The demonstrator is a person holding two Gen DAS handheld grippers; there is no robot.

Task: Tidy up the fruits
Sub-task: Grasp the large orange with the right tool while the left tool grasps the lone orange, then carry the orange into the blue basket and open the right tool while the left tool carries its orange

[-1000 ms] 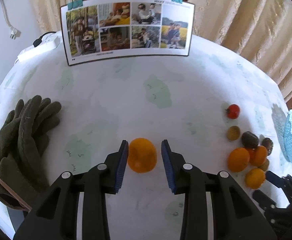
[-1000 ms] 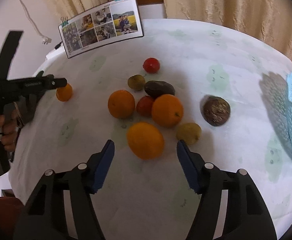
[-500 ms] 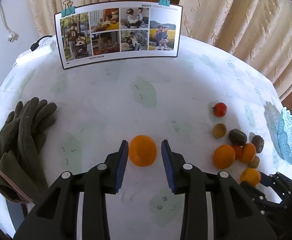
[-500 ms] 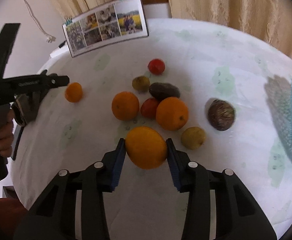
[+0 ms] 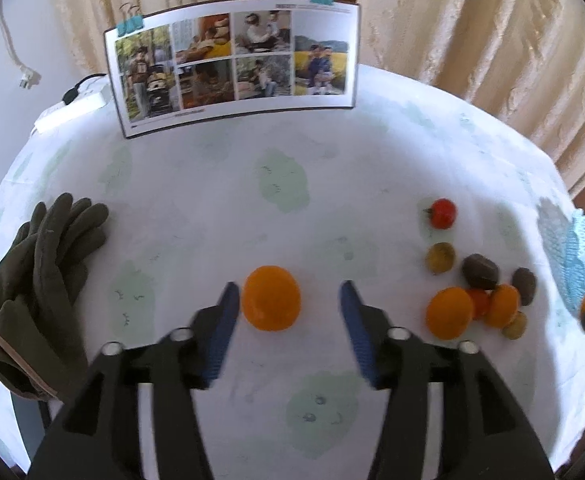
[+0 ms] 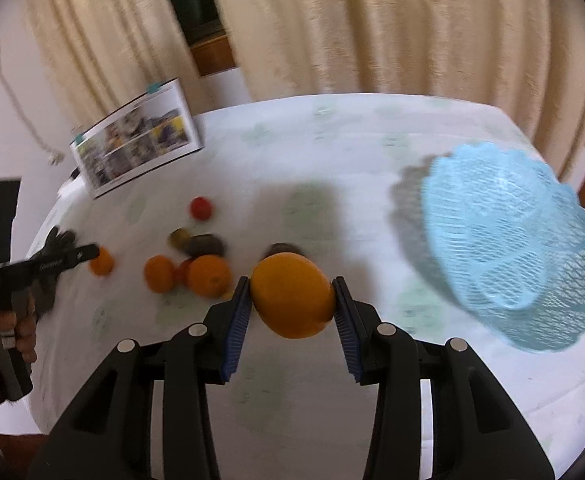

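Left gripper (image 5: 286, 306) now wider round orange (image 5: 271, 298); photo board (image 5: 234, 66) lettering seemingly unreadable.

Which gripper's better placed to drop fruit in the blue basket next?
Right. The right gripper is shut on an orange, with the blue basket just ahead to its right. The left gripper is open around a grounded orange.

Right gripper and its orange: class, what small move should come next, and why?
Probably carry the orange rightward until it is over the blue basket, then release. The right gripper is shut on it, lifted off the table, and the basket shows no fruit inside.
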